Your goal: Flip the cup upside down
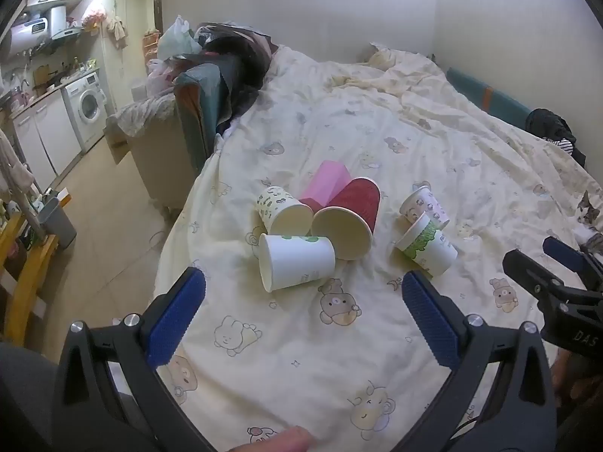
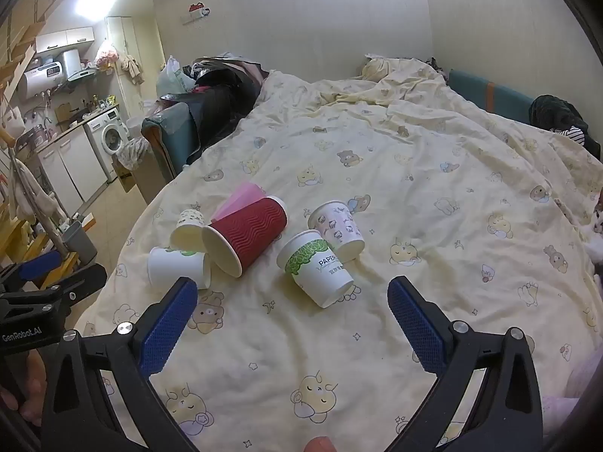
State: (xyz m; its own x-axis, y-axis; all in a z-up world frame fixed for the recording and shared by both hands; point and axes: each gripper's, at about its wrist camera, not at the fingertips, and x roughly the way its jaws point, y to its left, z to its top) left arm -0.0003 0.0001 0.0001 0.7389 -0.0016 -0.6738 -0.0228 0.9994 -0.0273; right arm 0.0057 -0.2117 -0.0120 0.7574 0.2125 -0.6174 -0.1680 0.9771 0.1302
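Several paper cups lie on their sides on the bed. A white cup (image 1: 297,267) lies nearest my left gripper (image 1: 303,282), which is open and empty just in front of it. Behind it lie a red ribbed cup (image 1: 352,218), a small patterned cup (image 1: 280,209) and a pink cup (image 1: 326,184). To the right lie a green-banded cup (image 1: 427,245) and a bear-print cup (image 1: 424,203). My right gripper (image 2: 292,292) is open and empty, close in front of the green-banded cup (image 2: 316,269). The red cup (image 2: 245,235) and white cup (image 2: 177,267) lie to its left.
The bed sheet (image 1: 377,143) has a cartoon print and rumpled folds at the back. A cat (image 1: 588,214) sits at the right edge. The bed's left edge drops to the floor (image 1: 113,207), with a bin (image 1: 56,218) and kitchen units beyond. The right gripper shows in the left wrist view (image 1: 557,263).
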